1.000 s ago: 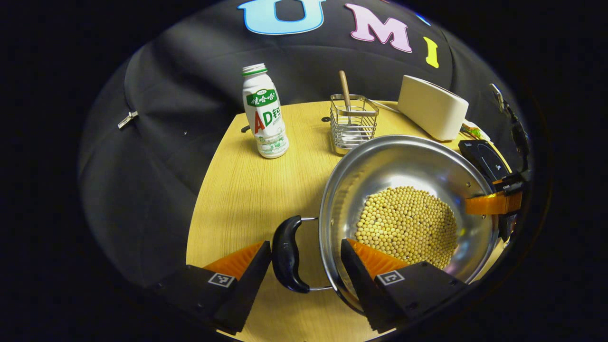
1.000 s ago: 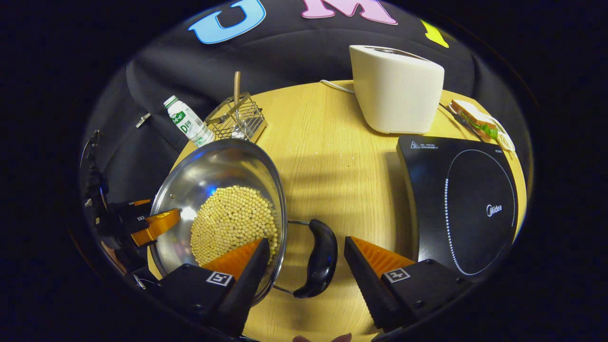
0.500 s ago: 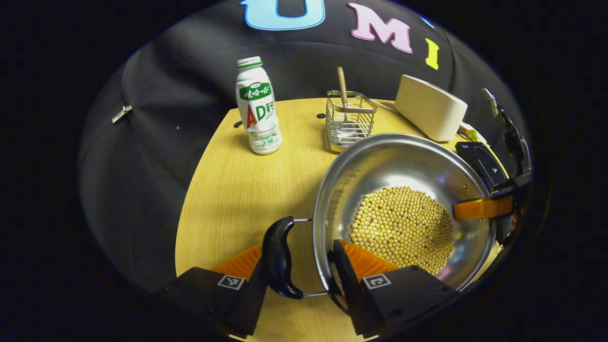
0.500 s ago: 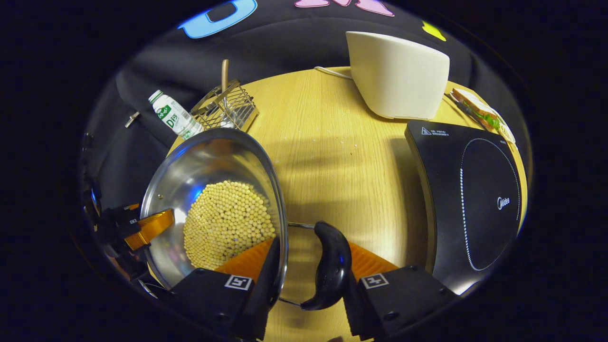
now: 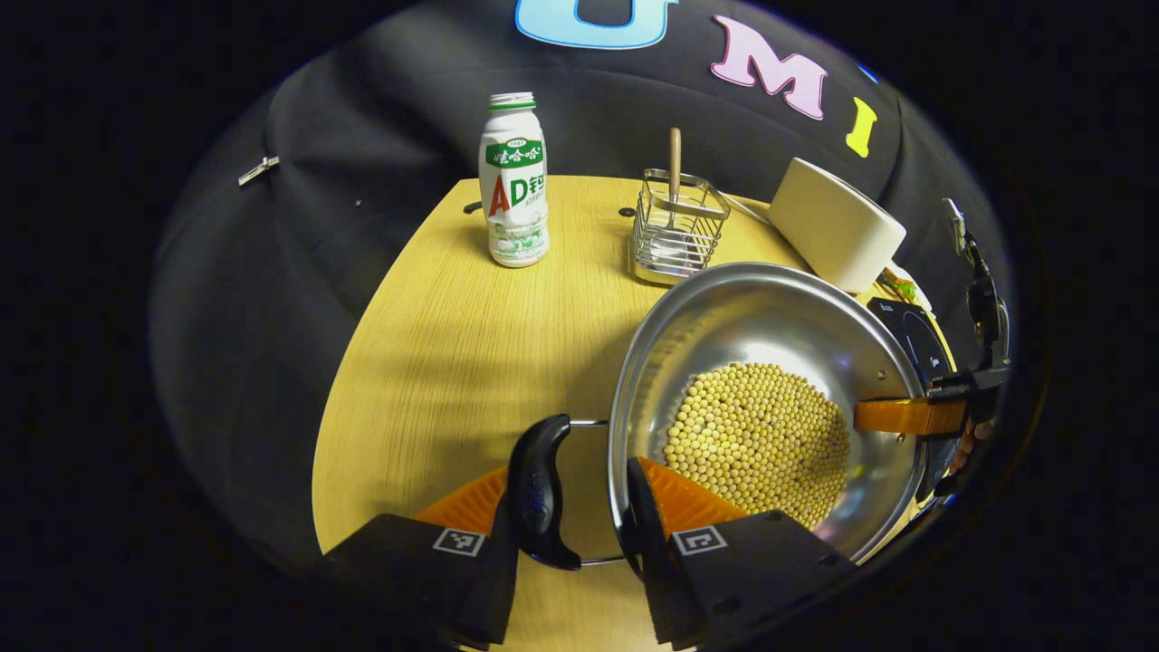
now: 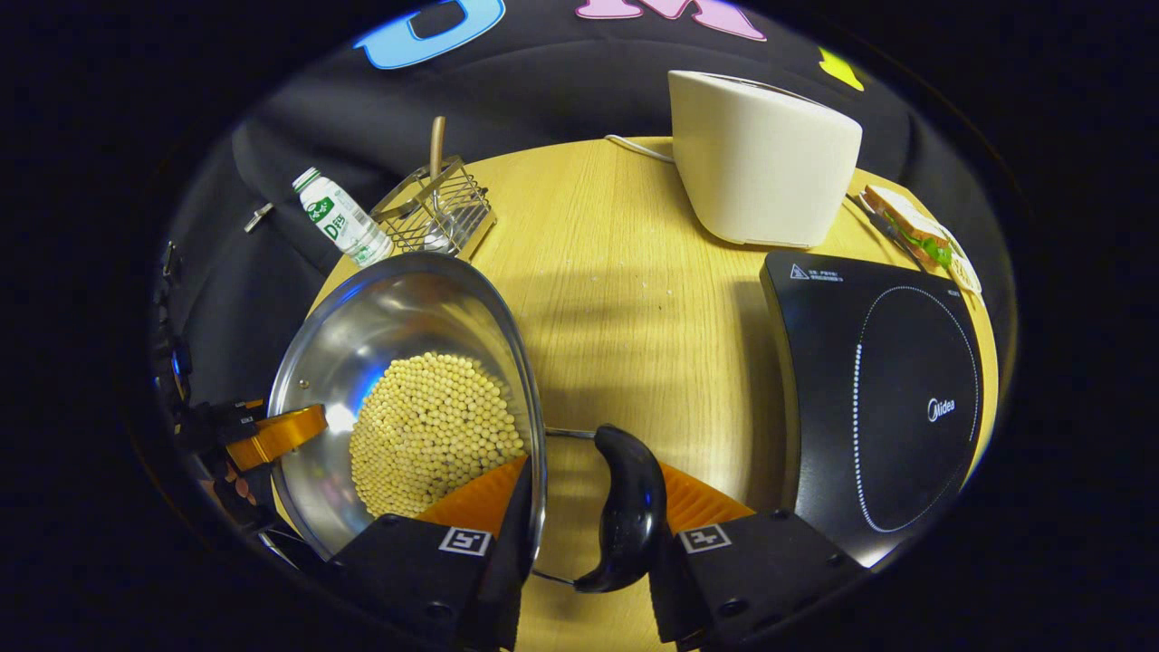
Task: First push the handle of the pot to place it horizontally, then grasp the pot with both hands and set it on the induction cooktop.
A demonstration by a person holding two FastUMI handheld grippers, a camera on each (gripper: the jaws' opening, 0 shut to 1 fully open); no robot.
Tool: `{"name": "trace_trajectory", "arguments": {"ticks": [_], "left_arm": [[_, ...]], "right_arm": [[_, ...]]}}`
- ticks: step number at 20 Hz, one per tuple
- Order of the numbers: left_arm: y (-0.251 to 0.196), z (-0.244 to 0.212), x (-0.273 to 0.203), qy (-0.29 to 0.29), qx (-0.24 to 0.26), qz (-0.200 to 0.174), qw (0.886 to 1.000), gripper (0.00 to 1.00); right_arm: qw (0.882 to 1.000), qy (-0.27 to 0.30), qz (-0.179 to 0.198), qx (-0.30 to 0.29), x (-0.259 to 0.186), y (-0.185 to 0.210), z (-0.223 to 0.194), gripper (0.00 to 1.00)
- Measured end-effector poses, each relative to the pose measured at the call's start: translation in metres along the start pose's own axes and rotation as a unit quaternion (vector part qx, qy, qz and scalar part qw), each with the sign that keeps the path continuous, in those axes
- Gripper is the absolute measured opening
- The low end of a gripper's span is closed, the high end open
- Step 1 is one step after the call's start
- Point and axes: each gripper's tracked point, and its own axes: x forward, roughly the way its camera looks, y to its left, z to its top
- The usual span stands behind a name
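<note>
2 tools, left tool (image 5: 570, 525) and right tool (image 6: 589, 534), each clamp a pot (image 5: 770, 317) handle.

bottle (image 5: 514, 206) far ahead-left | wire rack (image 5: 678, 228) ahead | white toaster (image 6: 762, 163) ahead-right | sandwich (image 6: 916, 232) far right

Left tool (image 5: 570, 525): clamped across pot (image 5: 770, 308) rim and black side handle (image 5: 539, 493). Pot holds soybeans (image 5: 761, 435). Desk (image 5: 453, 344) also carries bottle (image 5: 514, 195), wire basket (image 5: 677, 231), cream toaster (image 5: 835, 225).
</note>
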Motion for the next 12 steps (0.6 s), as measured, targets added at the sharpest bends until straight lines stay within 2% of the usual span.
{"name": "trace_trajectory", "arguments": {"ticks": [3, 4, 6, 12], "left_arm": [[-0.013, 0.009, -0.021, -0.006, 0.005, 0.013, 1.0, 0.6], [-0.02, 0.012, -0.029, -0.008, 0.004, 0.014, 1.0, 0.6], [-0.039, 0.018, -0.044, -0.009, 0.004, 0.016, 1.0, 0.6], [-0.119, 0.025, -0.076, -0.015, -0.009, 0.006, 1.0, 0.6]], "right_arm": [[1.0, -0.005, 0.013, -0.003, -0.018, -0.007, 0.008, 0.6], [1.0, -0.007, 0.016, -0.004, -0.028, -0.011, 0.01, 0.56], [1.0, -0.015, 0.019, -0.009, -0.048, -0.024, 0.017, 0.6], [0.999, -0.029, 0.014, -0.008, -0.108, -0.094, 0.028, 0.6]]}}
